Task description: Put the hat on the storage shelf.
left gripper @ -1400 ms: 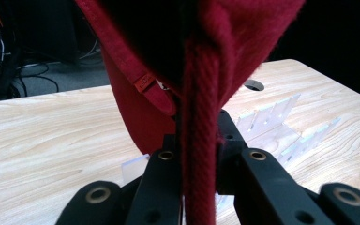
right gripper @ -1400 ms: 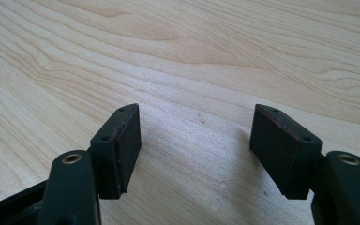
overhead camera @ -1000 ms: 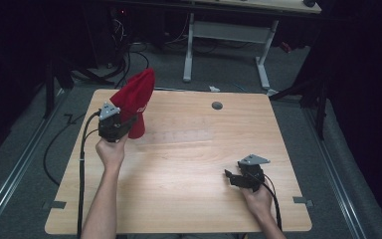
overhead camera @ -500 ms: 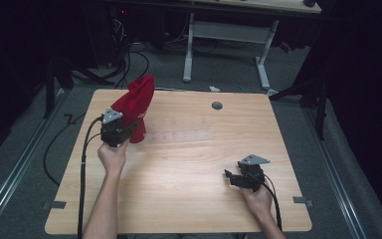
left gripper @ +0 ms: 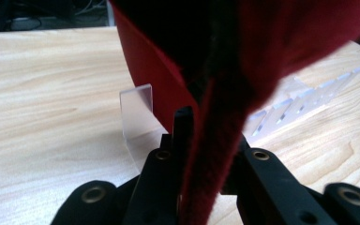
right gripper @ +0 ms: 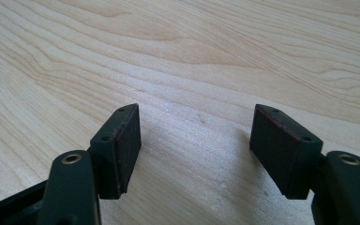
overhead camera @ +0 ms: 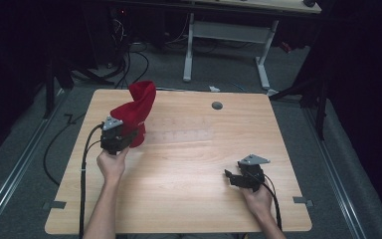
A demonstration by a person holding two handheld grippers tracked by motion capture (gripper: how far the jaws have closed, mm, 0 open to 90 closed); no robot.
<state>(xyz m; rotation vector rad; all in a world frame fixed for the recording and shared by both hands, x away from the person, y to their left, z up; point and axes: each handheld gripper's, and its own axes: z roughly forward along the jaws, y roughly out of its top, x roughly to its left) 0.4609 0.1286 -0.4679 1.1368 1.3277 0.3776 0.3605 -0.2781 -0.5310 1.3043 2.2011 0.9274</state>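
Red cloth pinched in left gripper over the table's far-left part; right gripper idle.

Wooden table carries a clear plastic stand, partly behind the cloth in the left gripper view. Red cloth stands up in a peak, its lower edge clamped between the jaws of the left gripper. Right gripper rests low near the table's near-right corner, jaws spread apart, nothing between them, well apart from the cloth.
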